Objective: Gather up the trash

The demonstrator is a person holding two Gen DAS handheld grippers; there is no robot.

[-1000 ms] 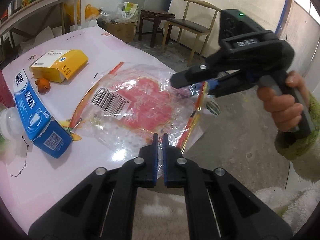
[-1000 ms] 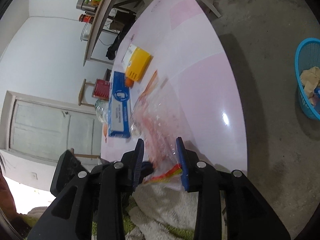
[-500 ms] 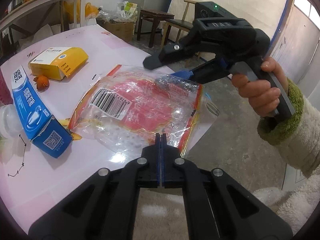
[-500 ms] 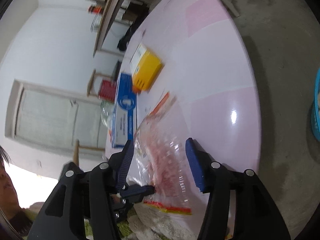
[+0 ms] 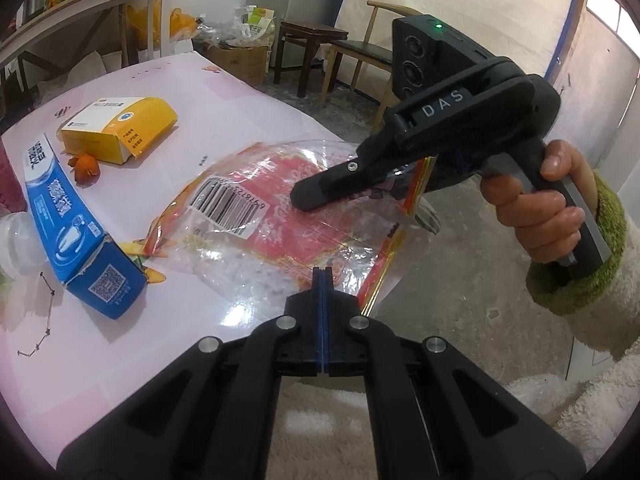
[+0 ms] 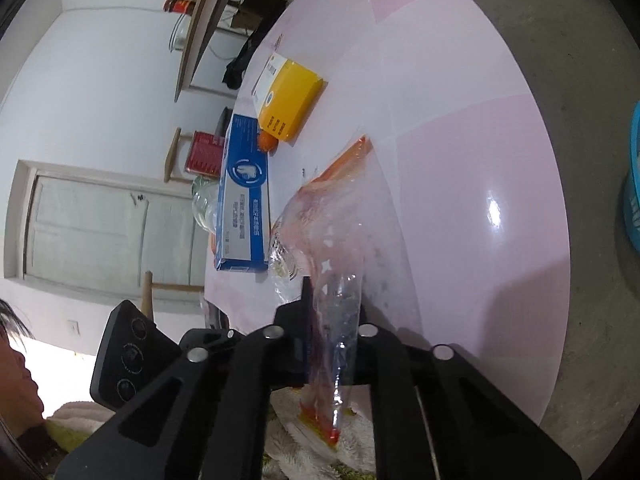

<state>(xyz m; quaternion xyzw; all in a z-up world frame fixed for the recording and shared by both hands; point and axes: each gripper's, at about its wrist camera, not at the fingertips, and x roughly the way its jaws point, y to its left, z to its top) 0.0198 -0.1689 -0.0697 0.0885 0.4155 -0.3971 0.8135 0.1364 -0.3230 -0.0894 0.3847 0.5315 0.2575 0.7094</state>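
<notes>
Crinkled clear plastic wrapper with red print and barcode [image 5: 280, 216] lies at pink table's [image 5: 132, 360] near edge. Left gripper [image 5: 322, 276] clamped tight on its near edge. Right gripper [image 6: 334, 312], jaws just closed, pinches the wrapper's right side, lifting it.

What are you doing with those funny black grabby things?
A person is clearing trash off the pink table. Both grippers are shut on the clear plastic bag: the left gripper pinches its near edge, and the right gripper has just closed on its side. The blue box and yellow box wait.
</notes>
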